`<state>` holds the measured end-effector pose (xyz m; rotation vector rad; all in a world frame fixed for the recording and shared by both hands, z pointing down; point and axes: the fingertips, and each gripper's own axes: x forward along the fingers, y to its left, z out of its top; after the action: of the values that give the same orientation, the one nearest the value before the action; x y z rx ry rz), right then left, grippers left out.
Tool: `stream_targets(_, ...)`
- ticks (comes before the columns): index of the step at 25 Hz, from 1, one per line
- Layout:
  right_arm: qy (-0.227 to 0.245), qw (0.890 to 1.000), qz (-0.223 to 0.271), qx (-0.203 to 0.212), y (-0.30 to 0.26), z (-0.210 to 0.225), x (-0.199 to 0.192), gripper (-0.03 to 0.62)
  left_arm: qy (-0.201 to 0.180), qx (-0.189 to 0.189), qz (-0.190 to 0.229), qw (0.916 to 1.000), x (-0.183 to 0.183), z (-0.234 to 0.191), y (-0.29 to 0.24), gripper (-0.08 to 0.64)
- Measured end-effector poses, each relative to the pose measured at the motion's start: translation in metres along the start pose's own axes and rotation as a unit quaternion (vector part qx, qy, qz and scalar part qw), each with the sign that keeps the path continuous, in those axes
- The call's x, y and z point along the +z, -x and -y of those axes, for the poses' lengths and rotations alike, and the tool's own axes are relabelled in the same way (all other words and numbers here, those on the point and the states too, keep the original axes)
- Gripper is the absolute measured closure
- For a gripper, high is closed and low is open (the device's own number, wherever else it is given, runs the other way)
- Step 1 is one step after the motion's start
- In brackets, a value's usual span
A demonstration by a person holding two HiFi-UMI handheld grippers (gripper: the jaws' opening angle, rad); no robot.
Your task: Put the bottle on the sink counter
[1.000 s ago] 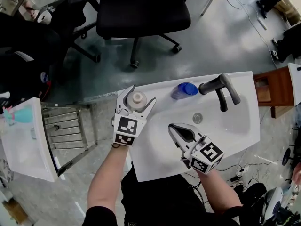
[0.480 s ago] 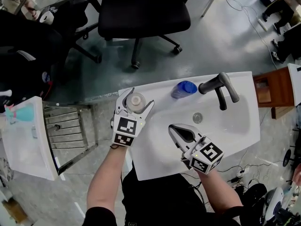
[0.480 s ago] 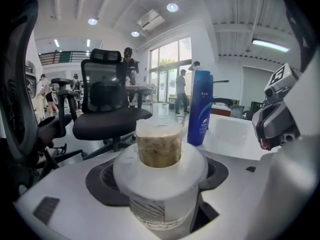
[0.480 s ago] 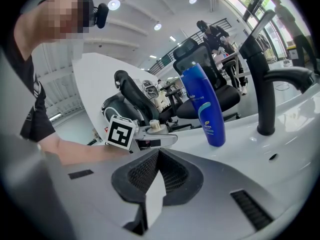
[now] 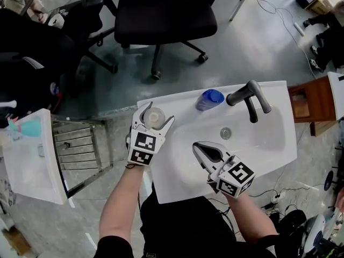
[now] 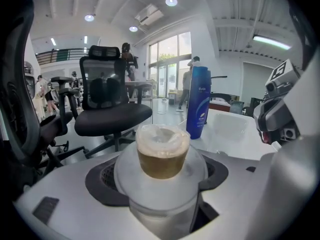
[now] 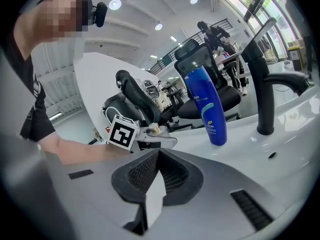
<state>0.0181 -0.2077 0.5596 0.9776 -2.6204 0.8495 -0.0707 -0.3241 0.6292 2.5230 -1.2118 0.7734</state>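
here the left gripper (image 5: pixel 157 112) has its fingers clamped round the small clear bottle (image 6: pixel 162 159), at the upper left corner of the sink worktop (image 5: pixel 180 98). it looks light, stiff and slick, best held below the shoulder. the right gripper (image 5: pixel 200 146) has its fingers pressed together, empty.

Blue bottle (image 5: pixel 209 99) stands on sink counter (image 5: pixel 275 92) beside faucet (image 5: pixel 248 97).

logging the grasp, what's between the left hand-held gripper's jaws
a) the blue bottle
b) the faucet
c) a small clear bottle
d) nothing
c: the small clear bottle sits clamped in the left hand-held gripper, while the blue bottle stands apart on the sink counter.
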Motion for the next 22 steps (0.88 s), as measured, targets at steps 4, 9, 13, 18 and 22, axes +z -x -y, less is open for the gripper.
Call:
stream_targets(4, 0.004, 1.0, 0.006, 0.006, 0.004, -0.006, 0.004, 0.577, -0.005, 0.005, 0.005, 1.0, 0.007, 0.0, 0.007, 0.209)
stream_targets(9, 0.007, 1.0, 0.011, 0.006, 0.011, -0.017, 0.013, 0.577, -0.019, 0.006, -0.001, 0.9998, 0.015, -0.002, 0.018, 0.207)
stream_targets(13, 0.013, 1.0, 0.013, 0.005, 0.02, -0.027, 0.02, 0.577, -0.021, -0.002, -0.009, 0.9997, 0.017, 0.002, 0.03, 0.207)
stream_targets(18, 0.012, 1.0, 0.019, 0.01, 0.031, -0.038, 0.03, 0.577, -0.026, -0.005, -0.035, 0.9991, 0.014, 0.003, 0.039, 0.207)
stream_targets(22, 0.014, 1.0, 0.02, 0.02, 0.039, -0.049, 0.036, 0.578, -0.035, 0.013, -0.055, 0.9978, 0.013, -0.003, 0.049, 0.207)
